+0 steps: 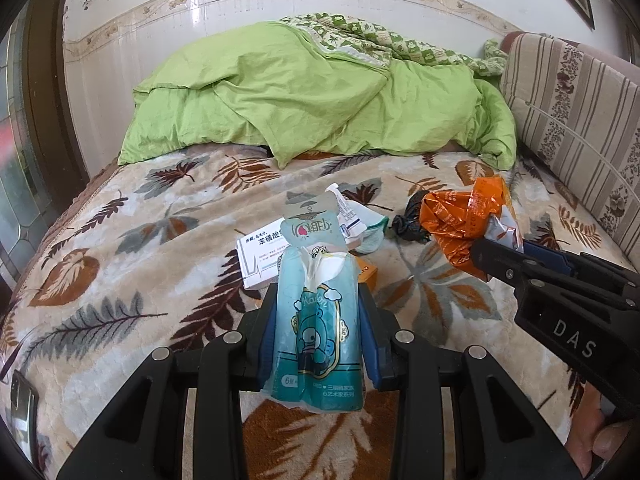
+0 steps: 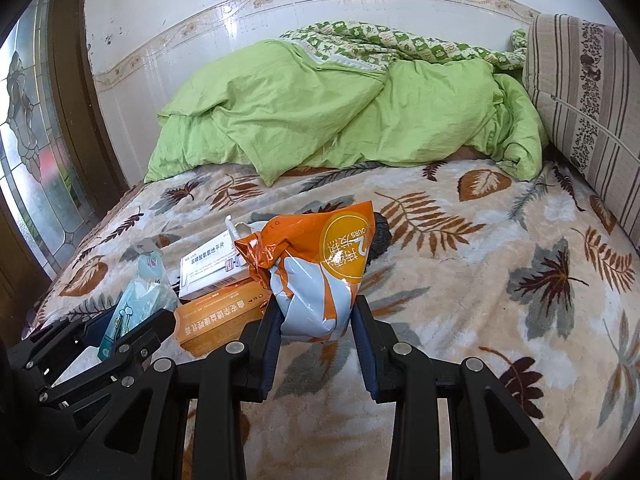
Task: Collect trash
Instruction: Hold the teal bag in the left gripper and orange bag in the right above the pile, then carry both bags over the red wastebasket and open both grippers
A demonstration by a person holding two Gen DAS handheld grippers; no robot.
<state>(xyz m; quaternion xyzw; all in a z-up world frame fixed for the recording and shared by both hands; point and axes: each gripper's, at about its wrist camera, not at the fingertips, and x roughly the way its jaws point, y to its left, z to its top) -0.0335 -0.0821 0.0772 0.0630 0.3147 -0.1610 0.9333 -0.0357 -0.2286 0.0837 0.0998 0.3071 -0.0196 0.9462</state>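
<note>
My left gripper is shut on a teal tissue packet that stands upright between its pads, held above the leaf-patterned blanket. In the right wrist view that packet and the left gripper show at the lower left. My right gripper is shut on a crumpled orange and pale-blue plastic wrapper. The same wrapper and right gripper appear at the right of the left wrist view. On the blanket between them lie a white medicine box, an orange box and a black crumpled bag.
A green quilt is heaped at the far end of the bed against a white tiled wall. A striped cushion lines the right side. A glass-panelled door stands at the left. A dark phone lies near the blanket's left edge. A hand shows at lower right.
</note>
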